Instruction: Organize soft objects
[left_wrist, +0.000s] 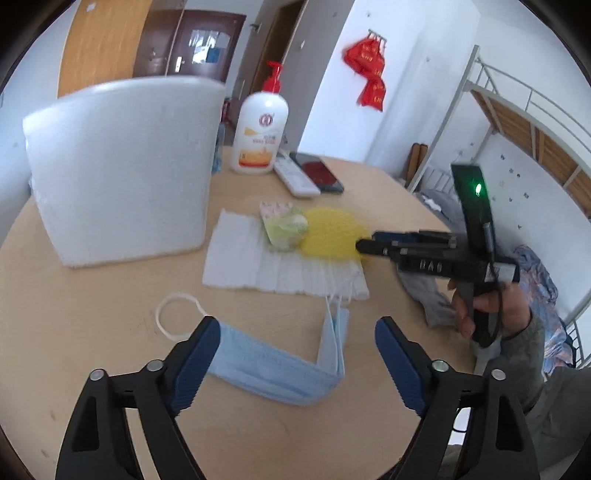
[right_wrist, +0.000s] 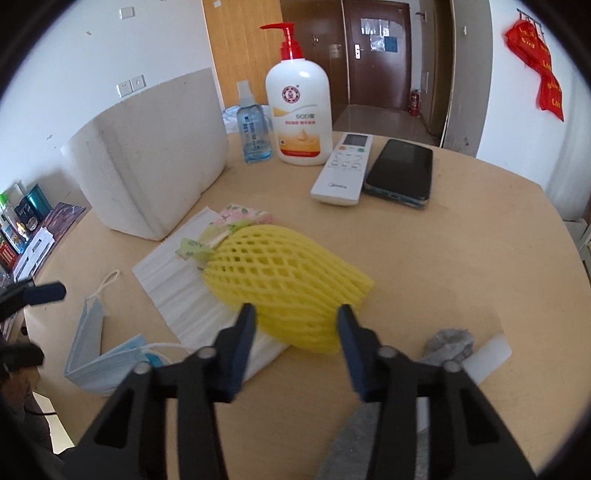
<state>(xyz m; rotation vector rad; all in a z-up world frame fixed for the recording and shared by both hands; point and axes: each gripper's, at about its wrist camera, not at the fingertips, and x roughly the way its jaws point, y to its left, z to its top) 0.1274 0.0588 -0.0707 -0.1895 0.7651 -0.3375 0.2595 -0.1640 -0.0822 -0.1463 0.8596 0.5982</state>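
A blue face mask (left_wrist: 273, 365) lies folded on the round wooden table (left_wrist: 92, 314), just under my left gripper (left_wrist: 297, 343), whose jaws stand open above it without touching it. A yellow foam net (right_wrist: 280, 277) rests on a white pleated sheet (right_wrist: 177, 280) next to a floral tissue packet (right_wrist: 236, 218). My right gripper (right_wrist: 295, 314) is open with the net's near end between its fingertips; no squeeze shows. In the left wrist view the right gripper (left_wrist: 364, 245) reaches the yellow foam net (left_wrist: 332, 232) from the right. A grey sock (right_wrist: 450, 343) lies beside it.
A white foam box (left_wrist: 122, 166) stands at the back left. Behind the soft things are a lotion pump bottle (right_wrist: 299, 110), a spray bottle (right_wrist: 255, 129), a remote (right_wrist: 343, 166) and a phone (right_wrist: 400, 171). A white card (right_wrist: 487, 356) lies near the sock.
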